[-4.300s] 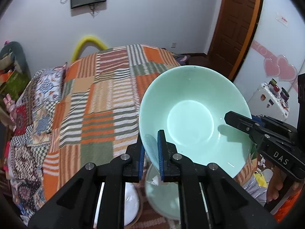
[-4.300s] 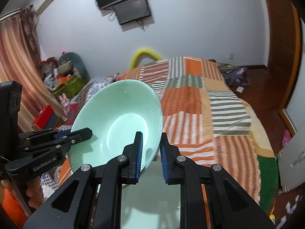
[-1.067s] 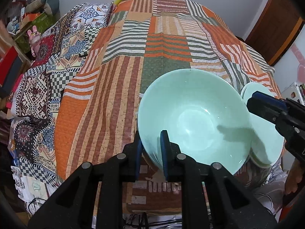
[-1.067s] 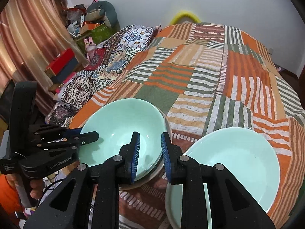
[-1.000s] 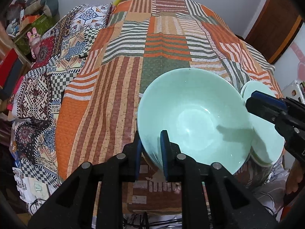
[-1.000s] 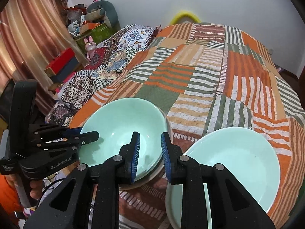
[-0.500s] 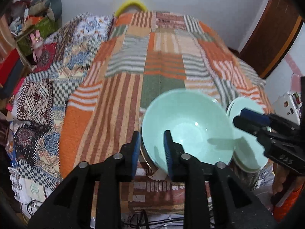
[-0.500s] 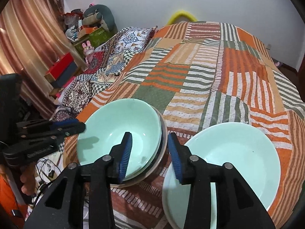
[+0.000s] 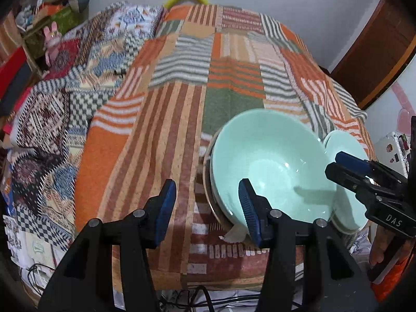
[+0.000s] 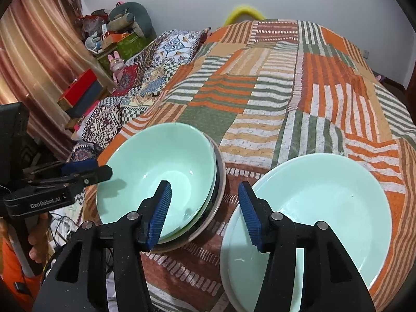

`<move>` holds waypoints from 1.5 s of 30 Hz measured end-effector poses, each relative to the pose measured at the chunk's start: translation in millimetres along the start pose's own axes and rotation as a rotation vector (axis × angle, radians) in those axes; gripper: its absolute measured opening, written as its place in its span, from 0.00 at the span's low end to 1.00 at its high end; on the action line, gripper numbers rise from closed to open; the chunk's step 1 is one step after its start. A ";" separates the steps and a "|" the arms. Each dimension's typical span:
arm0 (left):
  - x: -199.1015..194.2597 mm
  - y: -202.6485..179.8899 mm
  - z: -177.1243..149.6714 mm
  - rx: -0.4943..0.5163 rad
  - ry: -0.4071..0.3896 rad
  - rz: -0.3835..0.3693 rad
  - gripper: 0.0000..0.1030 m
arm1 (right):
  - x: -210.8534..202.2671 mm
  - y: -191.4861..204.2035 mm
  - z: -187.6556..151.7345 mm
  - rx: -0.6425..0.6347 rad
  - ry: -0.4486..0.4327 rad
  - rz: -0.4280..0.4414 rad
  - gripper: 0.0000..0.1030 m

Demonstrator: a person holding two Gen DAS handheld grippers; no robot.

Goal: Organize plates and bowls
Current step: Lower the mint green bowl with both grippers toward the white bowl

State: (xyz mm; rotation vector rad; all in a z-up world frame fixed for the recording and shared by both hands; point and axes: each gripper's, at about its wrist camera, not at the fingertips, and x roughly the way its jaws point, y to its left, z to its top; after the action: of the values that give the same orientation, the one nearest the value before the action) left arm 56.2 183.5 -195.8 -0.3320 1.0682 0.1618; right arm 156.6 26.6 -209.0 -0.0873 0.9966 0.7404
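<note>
Mint bowl (image 9: 273, 169) sits nested on the stack near the quilt's (image 9: 161, 135) front edge; my left gripper (image 9: 208, 200) has just been opening, jaws half apart astride its rim, not pressing. From the right wrist, my right gripper (image 10: 204, 208) likewise opened, straddling that rim beside the plates (image 10: 325, 208); a careless retreat could clip and tip the bowl off the edge

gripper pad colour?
Blue, ribbed pads on black fingers; clearest in the right wrist view.

Mint bowl (image 10: 158, 174) nested on stack
</note>
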 end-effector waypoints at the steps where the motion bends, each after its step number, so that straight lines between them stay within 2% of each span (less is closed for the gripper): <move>1: 2.3 0.9 -1.4 -0.002 0.008 -0.003 0.48 | 2.0 -0.2 -0.5 0.001 0.006 0.001 0.48; 12: 22.1 4.3 -6.2 -0.032 0.043 -0.066 0.49 | 19.6 1.6 -5.4 0.000 0.056 0.017 0.48; 15: 25.4 2.9 -6.0 -0.025 0.048 -0.074 0.49 | 23.0 -0.1 -5.7 0.010 0.067 0.027 0.39; 17: 28.7 3.7 -5.3 -0.031 0.056 -0.086 0.49 | 24.8 -1.0 -5.9 0.021 0.073 0.036 0.36; 20: 32.4 3.7 -5.3 -0.039 0.068 -0.110 0.43 | 25.3 -4.3 -6.4 0.038 0.068 0.044 0.34; 22: 35.6 0.4 -4.8 -0.037 0.087 -0.132 0.36 | 24.8 -3.5 -7.3 0.034 0.065 0.036 0.33; 24: 35.5 -5.1 -4.5 -0.019 0.086 -0.098 0.36 | 24.1 -1.5 -7.3 0.027 0.063 0.024 0.32; 31: 34.0 -6.1 -4.4 -0.038 0.086 -0.076 0.33 | 24.2 2.2 -5.2 0.009 0.067 -0.017 0.32; 36: 29.9 -14.9 -4.7 -0.002 0.076 -0.026 0.33 | 24.5 3.0 -3.5 0.014 0.073 -0.040 0.31; 45: 18.0 -11.5 -3.9 -0.029 0.055 -0.027 0.33 | 16.9 6.6 -2.0 0.025 0.067 -0.026 0.31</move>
State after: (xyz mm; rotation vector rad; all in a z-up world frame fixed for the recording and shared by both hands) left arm 64.8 170.7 -211.2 -0.3787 1.1161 0.1453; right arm 156.6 39.7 -221.7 -0.1037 1.0662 0.7051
